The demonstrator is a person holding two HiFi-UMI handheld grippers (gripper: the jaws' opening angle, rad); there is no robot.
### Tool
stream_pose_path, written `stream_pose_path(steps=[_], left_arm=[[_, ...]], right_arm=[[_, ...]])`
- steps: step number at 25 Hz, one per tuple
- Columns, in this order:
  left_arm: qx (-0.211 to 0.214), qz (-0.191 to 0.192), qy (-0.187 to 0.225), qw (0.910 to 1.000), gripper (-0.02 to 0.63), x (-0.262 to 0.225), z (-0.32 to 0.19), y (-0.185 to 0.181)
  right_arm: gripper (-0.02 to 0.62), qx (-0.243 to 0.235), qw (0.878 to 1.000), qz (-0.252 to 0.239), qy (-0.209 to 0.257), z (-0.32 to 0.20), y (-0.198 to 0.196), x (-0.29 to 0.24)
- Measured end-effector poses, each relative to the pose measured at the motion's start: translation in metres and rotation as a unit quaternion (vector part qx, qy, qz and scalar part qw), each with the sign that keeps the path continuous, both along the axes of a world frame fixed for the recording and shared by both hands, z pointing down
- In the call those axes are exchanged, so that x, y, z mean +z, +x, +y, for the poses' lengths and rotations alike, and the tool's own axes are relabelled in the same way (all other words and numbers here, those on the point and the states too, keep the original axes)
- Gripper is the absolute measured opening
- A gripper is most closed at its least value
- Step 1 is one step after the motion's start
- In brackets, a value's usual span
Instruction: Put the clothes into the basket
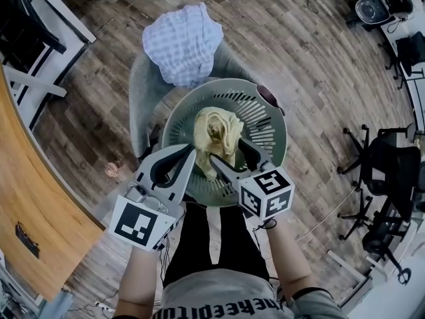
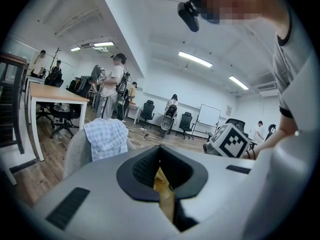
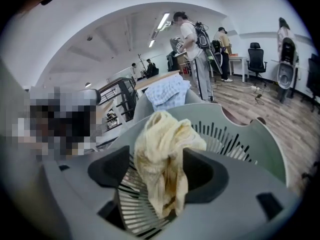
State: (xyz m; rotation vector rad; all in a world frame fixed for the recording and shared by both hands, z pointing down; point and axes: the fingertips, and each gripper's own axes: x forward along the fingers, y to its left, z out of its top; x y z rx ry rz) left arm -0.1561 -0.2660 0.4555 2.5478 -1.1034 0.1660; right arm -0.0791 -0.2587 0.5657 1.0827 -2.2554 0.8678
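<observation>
A crumpled yellow cloth stands up over the round grey-green slotted basket. My left gripper meets it from the left, its jaws shut on a strip of the yellow cloth. My right gripper reaches in from the front right with its jaws wide open. In the right gripper view the yellow cloth hangs between those open jaws above the basket's ribs. A blue-and-white checked cloth lies draped over the grey chair behind the basket.
A wooden desk runs along the left. Black office chairs stand at the right on the wood floor. Several people stand farther off in the room. The holder's legs are just below the basket.
</observation>
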Motion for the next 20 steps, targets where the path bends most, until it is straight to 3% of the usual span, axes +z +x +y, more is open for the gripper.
stream_pose_path(steps=[10, 16, 20], left_arm=[[0.001, 0.001, -0.001, 1.0, 0.014, 0.0, 0.0, 0.006], [0.002, 0.004, 0.002, 1.0, 0.014, -0.003, -0.001, 0.009], [0.005, 0.005, -0.001, 1.0, 0.014, -0.005, 0.0, 0.011]], right_arm=[[0.308, 0.017, 1.0, -0.008, 0.001, 0.003, 0.008, -0.006], [0.276, -0.023, 0.998, 0.015, -0.062, 0.02, 0.006, 0.01], [0.273, -0.029, 0.996, 0.025, -0.081, 0.028, 0.009, 0.015]])
